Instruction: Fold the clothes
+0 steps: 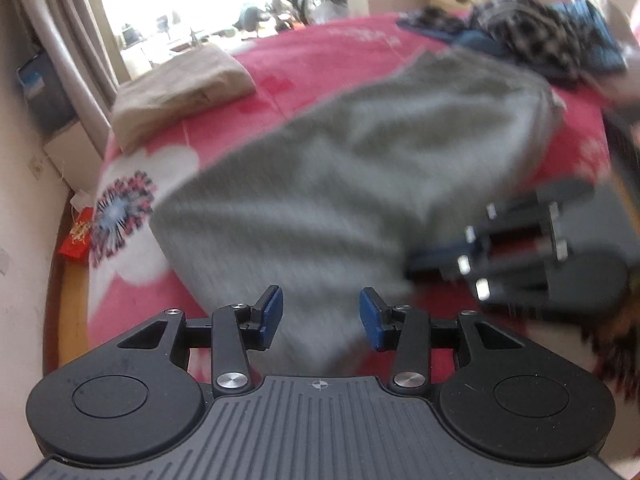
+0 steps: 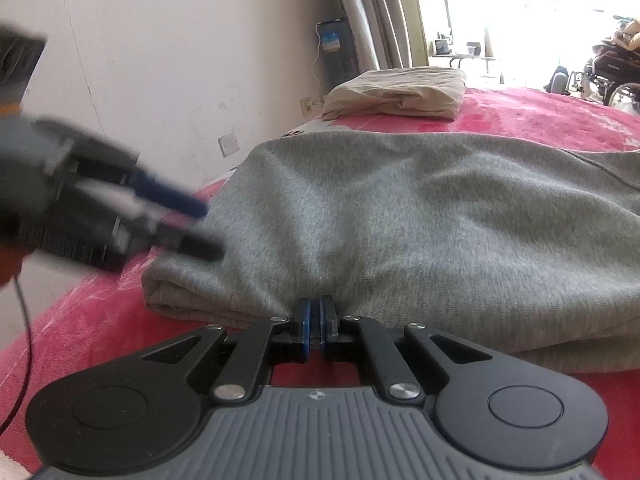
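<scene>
So the soft grey knit garment [image 2: 420, 220] is lying folded over on the bed with the pink flowered blanket [image 1: 320, 52], near its front edge. The right claw [image 2: 316, 312] is pinched tight on the garment's near edge, fabric bunching up right at the blue pads. The left claw [image 1: 322, 312] sits part open over the grey cloth with nothing between its pads. A folded beige cloth bundle [image 2: 400, 94] sits further back by the curtain [image 2: 372, 12].
</scene>
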Motion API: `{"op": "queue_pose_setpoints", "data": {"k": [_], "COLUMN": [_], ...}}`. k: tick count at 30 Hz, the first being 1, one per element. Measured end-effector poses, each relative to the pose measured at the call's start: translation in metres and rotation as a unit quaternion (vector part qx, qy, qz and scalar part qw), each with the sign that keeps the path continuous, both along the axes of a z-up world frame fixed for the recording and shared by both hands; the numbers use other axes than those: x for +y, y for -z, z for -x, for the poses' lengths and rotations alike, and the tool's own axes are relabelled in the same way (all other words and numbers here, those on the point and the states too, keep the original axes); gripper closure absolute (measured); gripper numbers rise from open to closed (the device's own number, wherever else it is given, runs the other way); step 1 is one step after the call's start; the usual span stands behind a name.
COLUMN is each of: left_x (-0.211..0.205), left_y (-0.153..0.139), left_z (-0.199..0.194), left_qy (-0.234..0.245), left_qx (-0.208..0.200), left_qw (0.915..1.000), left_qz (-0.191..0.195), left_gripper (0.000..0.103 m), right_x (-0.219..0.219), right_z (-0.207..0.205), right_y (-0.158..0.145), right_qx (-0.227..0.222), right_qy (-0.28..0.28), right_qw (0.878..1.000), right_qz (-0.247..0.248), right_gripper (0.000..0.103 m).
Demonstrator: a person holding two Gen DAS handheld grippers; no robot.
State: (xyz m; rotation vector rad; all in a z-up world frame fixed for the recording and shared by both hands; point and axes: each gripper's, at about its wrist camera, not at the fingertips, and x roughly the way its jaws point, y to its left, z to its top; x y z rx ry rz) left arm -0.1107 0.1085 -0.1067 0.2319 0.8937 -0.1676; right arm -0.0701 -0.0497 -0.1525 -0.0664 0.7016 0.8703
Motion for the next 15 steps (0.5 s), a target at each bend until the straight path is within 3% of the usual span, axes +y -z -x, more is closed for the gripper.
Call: {"op": "queue_pose_setpoints", "data": {"k": [5, 15], "left_x": [-0.006, -0.012], "left_y": [0.02, 0.027], "left_z": [0.01, 0.014], "left_qy": [0.011, 0.022], "left_qx": [-0.007, -0.011], "left_qw": [0.9996, 0.9987], "left_qz": [-0.026, -0.044], "left_gripper": [0.056, 0.053], "right_x": [0.0, 0.001], "right_z": [0.0, 0.002], "right_y": [0.0, 0.0], "right_qx": [0.004, -0.001], "right_qy": [0.004, 0.005], "right_qw": [1.0, 1.0], "right_qz": [-0.001, 0.003], "right_gripper": [0.101, 0.101]}}
